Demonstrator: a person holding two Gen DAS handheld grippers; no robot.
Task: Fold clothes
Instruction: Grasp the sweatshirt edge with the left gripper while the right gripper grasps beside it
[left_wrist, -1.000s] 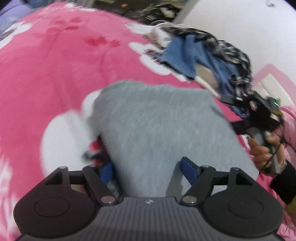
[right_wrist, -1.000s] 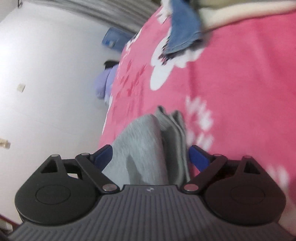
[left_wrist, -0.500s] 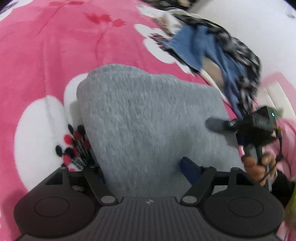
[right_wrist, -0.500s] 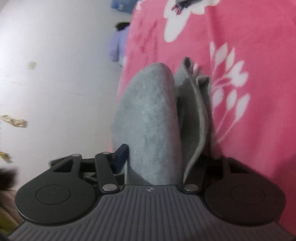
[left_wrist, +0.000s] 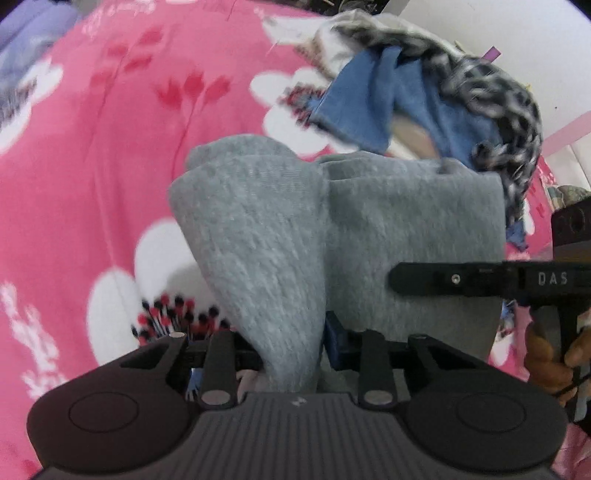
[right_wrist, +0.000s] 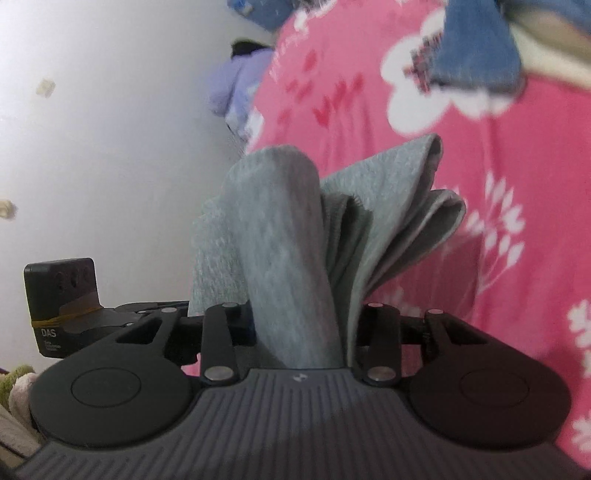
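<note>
Your left gripper (left_wrist: 291, 347) has a thick bunch of the grey knitted garment (left_wrist: 369, 236) squeezed between its fingers, and the jaws are closing down on it right now, so that's a narrow gap stuffed with fabric. Same deal on your right gripper (right_wrist: 301, 332): jaws closing, with a rolled grey fold of the garment (right_wrist: 280, 236) wedged between the black fingers and a few layered edges fanning out to the right of it.

The garment is lifted off the pink fleece blanket with white flowers (left_wrist: 92, 166) and hangs bunched between your two grippers. In the left wrist view you can see your right gripper (left_wrist: 480, 280) reaching in from the right edge, its finger lying against the grey fabric, with your hand (left_wrist: 550, 354) wrapped around its handle.

Further back on the blanket sits a heap of other clothes (left_wrist: 424, 92), blue denim and a black-and-white patterned piece. It's pretty blurry.
</note>
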